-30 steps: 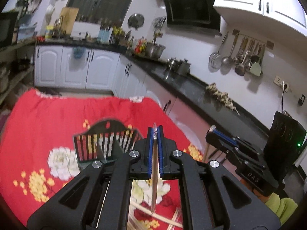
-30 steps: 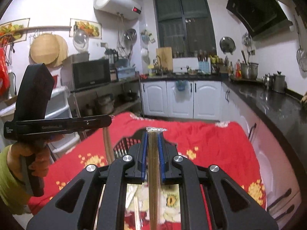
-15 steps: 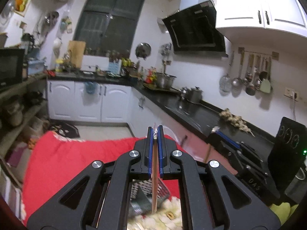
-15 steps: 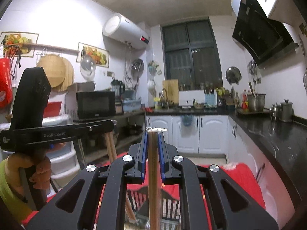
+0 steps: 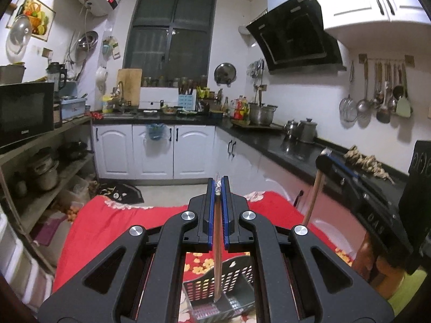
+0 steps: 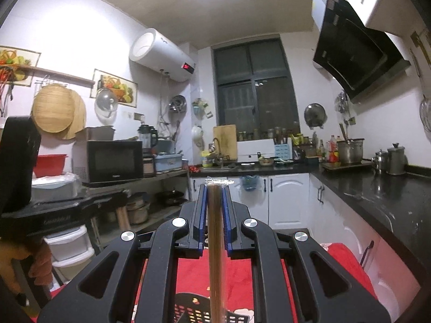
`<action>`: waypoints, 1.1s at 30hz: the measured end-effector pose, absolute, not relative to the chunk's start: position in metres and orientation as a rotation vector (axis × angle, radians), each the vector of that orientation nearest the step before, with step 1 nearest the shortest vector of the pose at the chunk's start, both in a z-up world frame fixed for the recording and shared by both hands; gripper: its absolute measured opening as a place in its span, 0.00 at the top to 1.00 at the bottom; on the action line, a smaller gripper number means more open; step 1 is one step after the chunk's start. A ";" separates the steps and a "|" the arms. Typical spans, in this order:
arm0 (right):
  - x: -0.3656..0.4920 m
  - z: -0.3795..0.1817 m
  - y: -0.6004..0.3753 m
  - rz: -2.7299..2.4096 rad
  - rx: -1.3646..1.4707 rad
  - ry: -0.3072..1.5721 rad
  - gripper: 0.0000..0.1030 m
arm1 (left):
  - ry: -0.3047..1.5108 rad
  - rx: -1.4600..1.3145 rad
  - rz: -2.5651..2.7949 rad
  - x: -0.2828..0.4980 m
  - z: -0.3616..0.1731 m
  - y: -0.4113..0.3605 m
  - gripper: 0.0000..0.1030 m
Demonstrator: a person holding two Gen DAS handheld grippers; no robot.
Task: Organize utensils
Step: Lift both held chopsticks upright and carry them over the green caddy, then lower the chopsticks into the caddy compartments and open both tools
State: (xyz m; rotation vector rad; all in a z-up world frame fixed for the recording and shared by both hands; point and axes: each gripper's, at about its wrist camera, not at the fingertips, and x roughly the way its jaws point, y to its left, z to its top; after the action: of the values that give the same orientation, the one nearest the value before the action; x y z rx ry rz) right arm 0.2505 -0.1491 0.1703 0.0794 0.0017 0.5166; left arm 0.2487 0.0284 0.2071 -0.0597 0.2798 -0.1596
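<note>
My left gripper is shut on a thin wooden chopstick that hangs down, its lower tip over a dark slotted utensil basket on the red floral tablecloth. To its right, the right gripper holds brown chopsticks. In the right wrist view, my right gripper is shut on a bundle of brown chopsticks hanging above the basket. The left gripper shows at the left with its chopstick, held by a hand.
A black counter with pots runs along the right wall over white cabinets. A shelf with a microwave and white plastic drawers stand at the left. Beyond the table's far edge lies bare floor.
Both grippers have risen and tilted up, so the views swing from the tablecloth to the kitchen walls. The basket has slid to the bottom of both views. Both grips are unchanged.
</note>
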 end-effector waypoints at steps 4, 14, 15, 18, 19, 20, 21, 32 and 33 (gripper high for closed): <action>0.256 0.153 -0.150 0.489 0.083 0.008 0.89 | 0.312 -0.077 -0.163 0.256 0.187 0.032 0.98; 0.266 0.117 -0.137 0.481 0.089 0.119 0.83 | 0.375 -0.129 -0.184 0.265 0.144 0.036 0.98; 0.266 0.113 -0.137 0.479 0.089 0.132 0.76 | 0.383 -0.128 -0.182 0.265 0.140 0.037 0.98; 0.261 0.103 -0.137 0.475 0.093 0.168 0.55 | 0.400 -0.133 -0.179 0.264 0.131 0.039 0.92; 0.259 0.102 -0.138 0.470 0.091 0.179 0.53 | 0.402 -0.130 -0.177 0.264 0.129 0.038 0.86; 0.258 0.101 -0.139 0.460 0.089 0.192 0.47 | 0.404 -0.127 -0.171 0.263 0.127 0.039 0.70; 0.254 0.099 -0.141 0.454 0.090 0.205 0.44 | 0.407 -0.128 -0.168 0.260 0.125 0.040 0.58; 0.226 0.095 -0.161 0.422 0.079 0.291 0.21 | 0.362 -0.143 -0.163 0.233 0.128 0.041 0.10; 0.223 0.095 -0.162 0.418 0.075 0.298 0.21 | 0.360 -0.146 -0.163 0.230 0.128 0.041 0.10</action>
State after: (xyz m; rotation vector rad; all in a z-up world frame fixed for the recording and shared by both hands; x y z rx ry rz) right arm 0.2229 -0.1624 0.0947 0.0748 0.2977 0.4182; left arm 0.2299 0.0410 0.1284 -0.1455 0.3605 -0.1633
